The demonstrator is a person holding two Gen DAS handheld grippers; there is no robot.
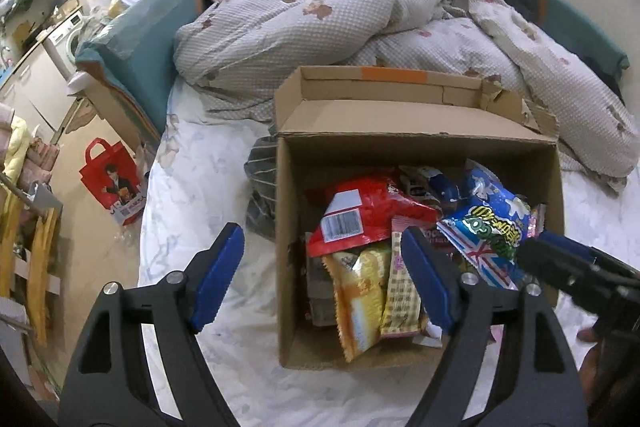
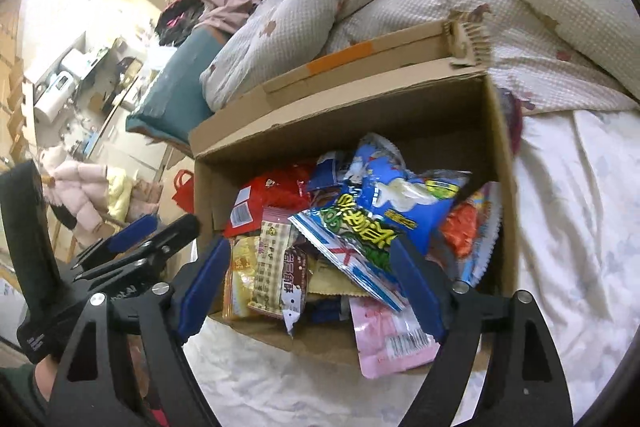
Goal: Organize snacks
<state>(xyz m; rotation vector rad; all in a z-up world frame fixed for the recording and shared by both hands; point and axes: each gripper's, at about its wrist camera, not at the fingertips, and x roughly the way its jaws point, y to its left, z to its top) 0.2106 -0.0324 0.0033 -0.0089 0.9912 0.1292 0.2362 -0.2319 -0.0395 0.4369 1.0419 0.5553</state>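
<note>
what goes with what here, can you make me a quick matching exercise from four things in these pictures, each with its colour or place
Things:
1. cardboard box
2. barcode packet
3. pink packet
4. shopping bag

Descriptions:
A. red, standing on the floor beside the bed
B. hanging over the box's near edge
C. red, lying inside the box
D. brown, open, standing on the white sheet

Pairs: 1-D, 2-C, 3-B, 4-A
</note>
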